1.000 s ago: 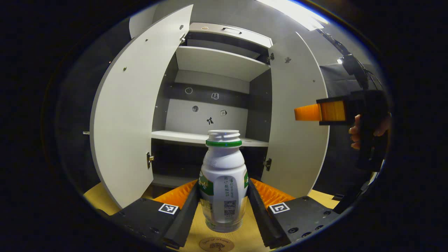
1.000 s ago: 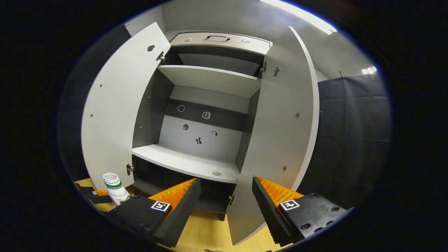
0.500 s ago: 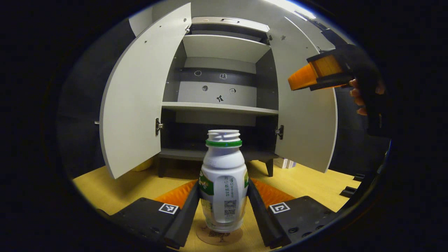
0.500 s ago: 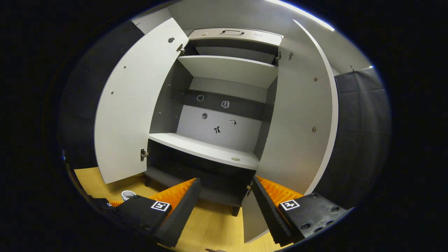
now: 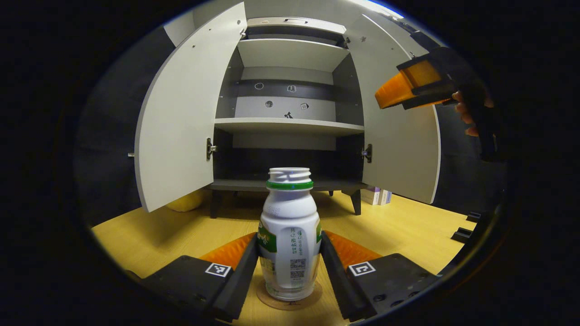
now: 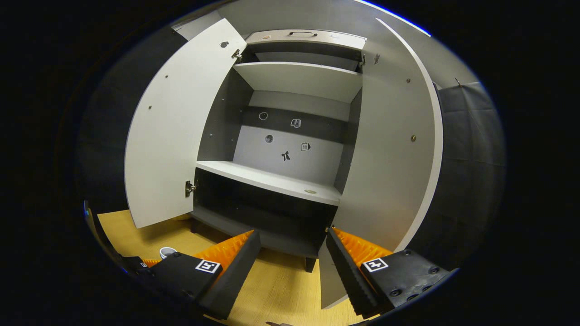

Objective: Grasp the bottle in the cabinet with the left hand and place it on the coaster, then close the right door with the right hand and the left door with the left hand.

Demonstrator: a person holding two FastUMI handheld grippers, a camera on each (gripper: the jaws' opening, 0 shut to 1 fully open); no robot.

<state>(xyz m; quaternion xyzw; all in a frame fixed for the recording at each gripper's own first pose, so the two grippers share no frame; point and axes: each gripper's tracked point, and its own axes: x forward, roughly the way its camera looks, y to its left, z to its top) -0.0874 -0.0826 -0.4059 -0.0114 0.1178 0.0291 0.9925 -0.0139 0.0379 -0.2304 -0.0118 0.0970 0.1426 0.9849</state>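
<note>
A white bottle (image 5: 289, 235) with a green neck ring and no cap stands upright on a round brown coaster (image 5: 288, 299) on the wooden table. My left gripper (image 5: 289, 267) is shut on the bottle, one finger on each side of its body. The cabinet's left door (image 5: 186, 113) and right door (image 5: 398, 140) both stand open. In the left gripper view my right gripper (image 5: 385, 93) hangs in a hand just in front of the right door. In the right gripper view my right gripper (image 6: 292, 262) is open and holds nothing; the right door's edge (image 6: 426, 149) is close ahead. The bottle's rim (image 6: 166, 251) peeks out at the lower left.
The cabinet (image 5: 290, 127) stands on short legs, with bare shelves and small stickers on its back wall. A yellow object (image 5: 183, 203) lies behind the left door, and small boxes (image 5: 377, 195) sit under the right door. A wooden table top (image 5: 408, 226) spreads out in front.
My left gripper has lowered the bottle onto the coaster; the cabinet now sits higher and farther in its view. The right gripper has shifted slightly beside the right door.
</note>
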